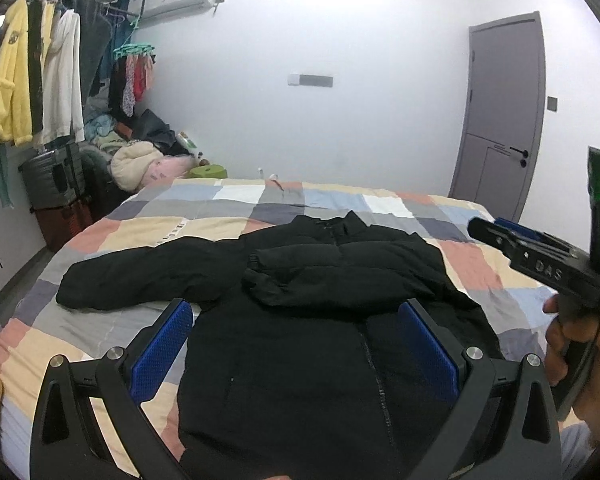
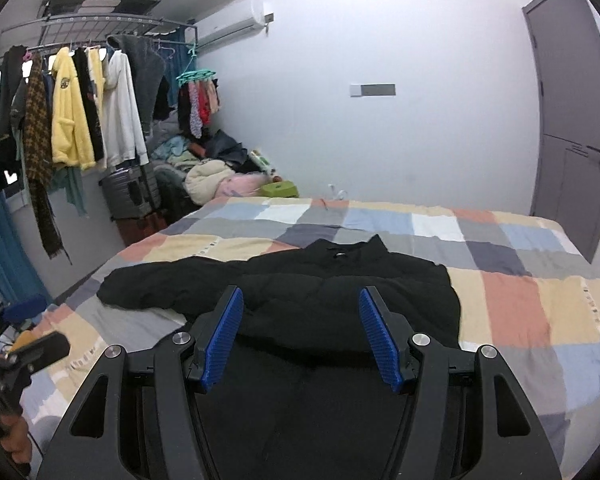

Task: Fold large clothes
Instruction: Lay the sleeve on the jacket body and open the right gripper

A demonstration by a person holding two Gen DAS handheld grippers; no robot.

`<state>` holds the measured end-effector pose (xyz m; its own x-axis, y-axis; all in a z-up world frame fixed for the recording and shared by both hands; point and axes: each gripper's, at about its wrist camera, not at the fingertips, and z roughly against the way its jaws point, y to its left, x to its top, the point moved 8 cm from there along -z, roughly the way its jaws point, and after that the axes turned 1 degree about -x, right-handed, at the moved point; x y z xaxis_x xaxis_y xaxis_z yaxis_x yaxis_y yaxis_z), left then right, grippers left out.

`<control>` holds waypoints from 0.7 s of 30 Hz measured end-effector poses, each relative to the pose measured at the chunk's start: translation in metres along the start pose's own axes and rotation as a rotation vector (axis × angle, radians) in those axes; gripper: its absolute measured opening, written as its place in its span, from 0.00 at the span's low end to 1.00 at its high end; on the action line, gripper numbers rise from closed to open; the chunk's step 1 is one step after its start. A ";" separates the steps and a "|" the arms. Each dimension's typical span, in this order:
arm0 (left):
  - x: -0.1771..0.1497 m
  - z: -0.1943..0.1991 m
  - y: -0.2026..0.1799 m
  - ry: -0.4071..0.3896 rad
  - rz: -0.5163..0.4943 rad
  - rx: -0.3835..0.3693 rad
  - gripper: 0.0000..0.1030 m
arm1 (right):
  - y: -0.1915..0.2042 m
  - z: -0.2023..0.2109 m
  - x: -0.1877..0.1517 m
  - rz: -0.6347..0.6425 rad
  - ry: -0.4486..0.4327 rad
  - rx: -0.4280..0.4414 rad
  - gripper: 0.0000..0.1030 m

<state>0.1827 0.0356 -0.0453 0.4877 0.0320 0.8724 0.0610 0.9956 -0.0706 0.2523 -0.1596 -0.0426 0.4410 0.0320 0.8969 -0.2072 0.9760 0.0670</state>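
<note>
black padded jacket (image 1: 300, 320) spread on checkered bed (image 1: 480, 276), right sleeve folded across chest, left sleeve (image 1: 140, 276) stretched out left. likely soft, bulky, slippery; best pinched at left cuff. left gripper (image 1: 296, 344) and right gripper (image 2: 300, 332) spread wide, holding nothing.

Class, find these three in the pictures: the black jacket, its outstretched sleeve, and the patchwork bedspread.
black jacket (image 1: 284, 380), left wrist view, on its front panel beside the zip.
outstretched sleeve (image 1: 140, 276), left wrist view, on the middle of the sleeve.
patchwork bedspread (image 2: 512, 308), right wrist view, on a bare salmon patch.
</note>
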 end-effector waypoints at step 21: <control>-0.064 -0.028 -0.016 0.066 0.036 -0.068 1.00 | -0.025 0.047 -0.100 -0.053 0.015 -0.094 0.57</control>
<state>0.1752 0.0149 -0.1131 0.5466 0.0593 0.8353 0.1008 0.9856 -0.1359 0.1725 -0.1977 -0.1135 0.4625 -0.0177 0.8864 -0.1009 0.9923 0.0725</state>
